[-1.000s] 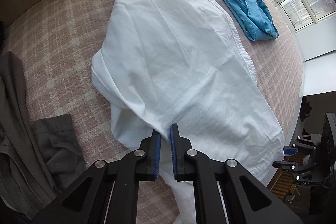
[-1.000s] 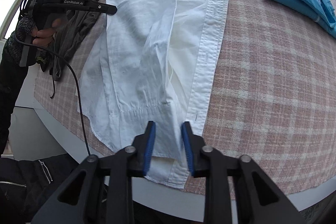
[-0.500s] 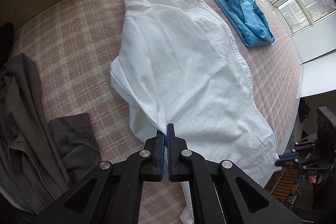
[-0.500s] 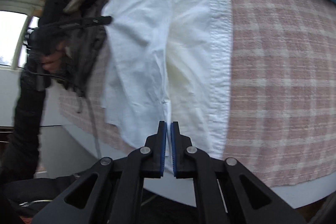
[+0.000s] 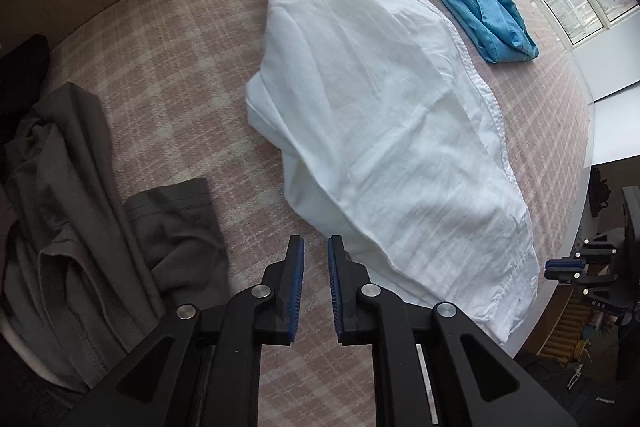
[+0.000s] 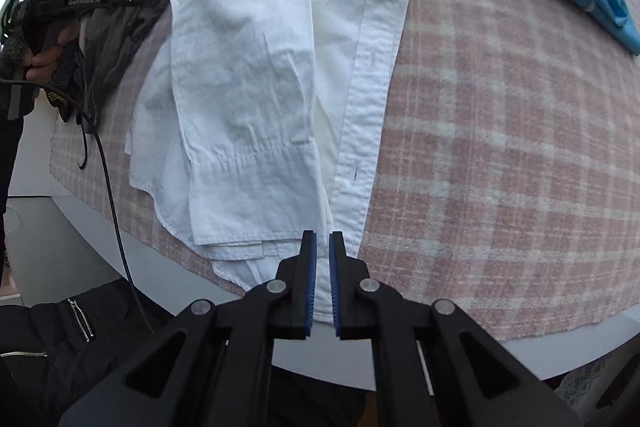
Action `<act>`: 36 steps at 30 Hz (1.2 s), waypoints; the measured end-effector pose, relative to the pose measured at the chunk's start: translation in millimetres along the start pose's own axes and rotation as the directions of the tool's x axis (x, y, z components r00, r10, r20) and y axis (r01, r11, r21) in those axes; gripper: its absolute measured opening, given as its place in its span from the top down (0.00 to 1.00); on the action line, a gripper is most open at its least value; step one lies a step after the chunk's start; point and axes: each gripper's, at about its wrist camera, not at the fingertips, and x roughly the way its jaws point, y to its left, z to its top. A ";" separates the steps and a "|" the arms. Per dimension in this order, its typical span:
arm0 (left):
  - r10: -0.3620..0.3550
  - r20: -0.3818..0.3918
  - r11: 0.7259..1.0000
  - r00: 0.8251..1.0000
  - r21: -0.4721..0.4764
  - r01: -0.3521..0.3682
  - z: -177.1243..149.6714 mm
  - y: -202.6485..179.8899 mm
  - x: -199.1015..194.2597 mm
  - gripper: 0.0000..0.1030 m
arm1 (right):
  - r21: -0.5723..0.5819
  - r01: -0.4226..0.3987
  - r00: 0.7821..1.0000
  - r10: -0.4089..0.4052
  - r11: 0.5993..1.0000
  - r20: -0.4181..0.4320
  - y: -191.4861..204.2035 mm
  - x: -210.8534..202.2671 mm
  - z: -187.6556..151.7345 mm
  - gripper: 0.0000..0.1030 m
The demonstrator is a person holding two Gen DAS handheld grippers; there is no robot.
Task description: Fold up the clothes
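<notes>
Two grippers hover over a pink plaid table [image 6: 500,147]. White shirt [image 5: 380,115], collar cropped, lies lengthwise, sleeve folded across. Left gripper [image 5: 316,247] just opened, empty; right gripper [image 6: 323,241] nearly closed, empty.

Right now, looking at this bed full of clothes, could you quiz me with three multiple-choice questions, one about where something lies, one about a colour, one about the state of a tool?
1. Where does the grey garment lie relative to the white shirt in the left wrist view?
A. to its left
B. on top of it
C. under it

2. What colour is the folded garment near the windows?
A. red
B. blue
C. yellow

3. What is between the left gripper's pads?
A. the shirt
B. a sock
C. nothing

Answers:
1 A, the grey garment sits apart on the plaid cover, left of the shirt.
2 B, it is plainly blue.
3 C, the jaws have just opened and only plaid cover shows in the gap.
</notes>
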 end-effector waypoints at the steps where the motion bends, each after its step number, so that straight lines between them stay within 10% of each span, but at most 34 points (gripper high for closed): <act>1: -0.009 0.027 1.000 1.000 -0.004 0.009 2.0 0.5 -5.7 0.89 | -0.017 -0.013 0.999 0.014 1.000 0.043 6.5 -6.6 4.4 0.92; 6: -0.047 0.133 0.999 0.990 0.023 0.044 22.7 -13.3 -11.1 0.89 | -0.112 -0.017 0.994 0.029 0.994 0.108 42.9 11.2 38.0 0.92; 15: 0.011 0.079 1.000 0.997 -0.023 -0.010 57.2 7.7 43.0 0.99 | -0.168 -0.013 0.998 0.001 0.986 -0.070 44.5 37.7 58.9 0.92; 23: -0.072 0.208 0.995 0.975 0.083 0.056 114.5 -12.5 14.4 0.87 | -0.162 -0.023 0.984 0.051 0.986 0.172 39.6 -20.8 214.4 0.92; 31: -0.009 0.142 0.999 0.990 0.049 0.002 142.1 17.9 53.8 0.91 | -0.171 -0.083 0.995 0.092 0.982 0.044 33.3 37.3 292.9 0.92; 36: -0.102 0.252 0.994 0.962 0.059 0.090 190.5 7.8 32.0 0.90 | -0.069 0.012 0.962 0.007 0.998 0.273 -17.4 -15.8 358.9 0.92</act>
